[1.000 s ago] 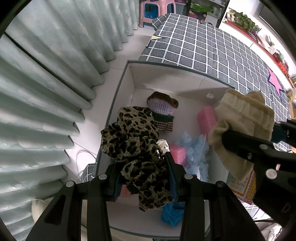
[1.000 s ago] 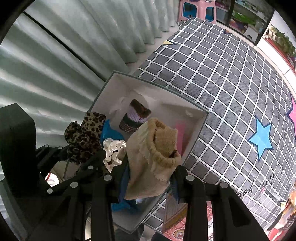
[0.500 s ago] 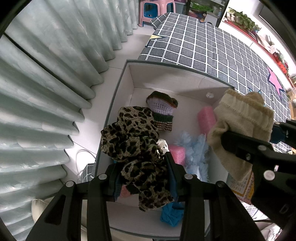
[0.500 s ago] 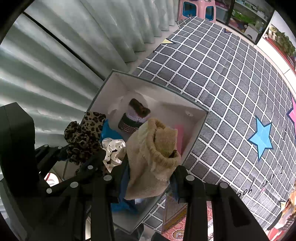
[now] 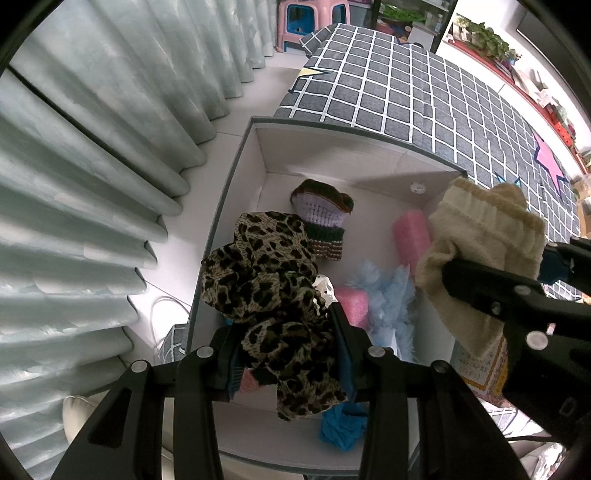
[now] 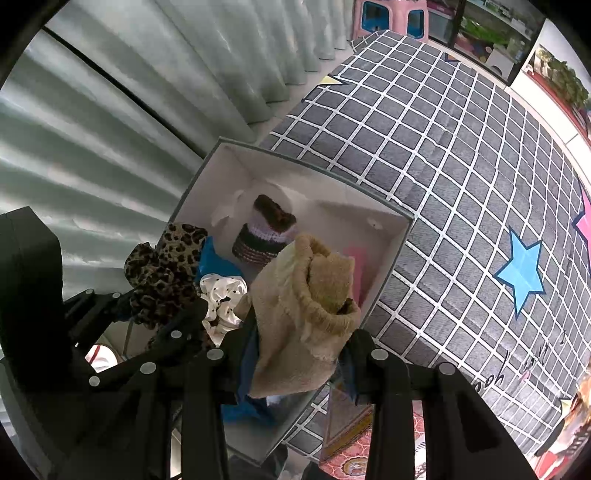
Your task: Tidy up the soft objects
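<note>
My left gripper (image 5: 284,354) is shut on a leopard-print scrunchie (image 5: 266,291) and holds it above the near left part of an open grey box (image 5: 236,173) with a white inside. My right gripper (image 6: 299,350) is shut on a beige fuzzy sock (image 6: 310,314), held above the box's right side; the sock also shows in the left wrist view (image 5: 480,251). The scrunchie also shows in the right wrist view (image 6: 162,277). In the box lie a knitted purple-and-brown piece (image 5: 325,225), pink soft pieces (image 5: 410,236), a light blue fluffy piece (image 5: 388,306) and a blue cloth (image 5: 340,424).
The box (image 6: 391,266) stands against a bed with a grey checked cover (image 6: 461,166) with star prints. Pale green curtains (image 5: 92,166) hang on the left. A pink stool (image 5: 310,18) stands far back. A patterned carton (image 6: 347,428) sits by the box's near right corner.
Both grippers keep their hold and hover over the box; the view has shifted only slightly.
</note>
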A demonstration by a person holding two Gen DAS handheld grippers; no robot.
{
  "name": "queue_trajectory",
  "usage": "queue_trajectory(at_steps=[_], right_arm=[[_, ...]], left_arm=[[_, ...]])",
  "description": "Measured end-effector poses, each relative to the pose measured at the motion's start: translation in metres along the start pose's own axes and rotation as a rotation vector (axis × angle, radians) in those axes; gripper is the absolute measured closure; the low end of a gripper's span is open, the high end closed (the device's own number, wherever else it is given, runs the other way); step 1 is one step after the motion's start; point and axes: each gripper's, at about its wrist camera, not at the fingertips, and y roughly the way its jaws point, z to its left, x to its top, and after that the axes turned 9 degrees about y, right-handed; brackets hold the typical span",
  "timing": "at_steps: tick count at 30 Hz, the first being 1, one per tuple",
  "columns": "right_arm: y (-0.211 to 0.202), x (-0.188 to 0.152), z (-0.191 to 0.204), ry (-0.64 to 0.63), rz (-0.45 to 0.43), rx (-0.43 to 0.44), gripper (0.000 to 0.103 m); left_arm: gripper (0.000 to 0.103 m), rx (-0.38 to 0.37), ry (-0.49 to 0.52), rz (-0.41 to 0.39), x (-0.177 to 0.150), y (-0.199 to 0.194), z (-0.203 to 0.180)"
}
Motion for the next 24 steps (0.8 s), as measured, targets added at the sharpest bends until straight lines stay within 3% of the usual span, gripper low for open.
queue_trajectory(at_steps=[9, 14, 18, 19, 21, 24], right_arm=[[0.001, 0.0, 0.0, 0.001, -0.006, 0.001, 0.064], [0.0, -0.001, 0.0, 0.007, -0.01, 0.018, 0.063], [-0.004, -0.003, 0.0, 0.01, -0.021, 0.025, 0.052], [-0.005, -0.003, 0.0, 0.011, -0.023, 0.022, 0.034], [-0.009, -0.005, 0.0, 0.01, -0.038, 0.018, 0.018], [-0.016, -0.007, 0.0, 0.001, -0.055, 0.012, 0.018]], left_arm=[[0.057, 0.0, 0.005, -0.004, 0.0, -0.001, 0.001], [0.039, 0.012, 0.005, -0.042, -0.005, -0.009, 0.002], [0.029, 0.007, 0.0, -0.059, -0.008, -0.017, 0.005], [0.029, 0.013, 0.001, -0.056, -0.009, -0.019, 0.005], [0.023, 0.042, 0.006, -0.05, -0.011, -0.022, 0.005], [0.022, 0.075, 0.011, -0.063, -0.016, -0.028, 0.005]])
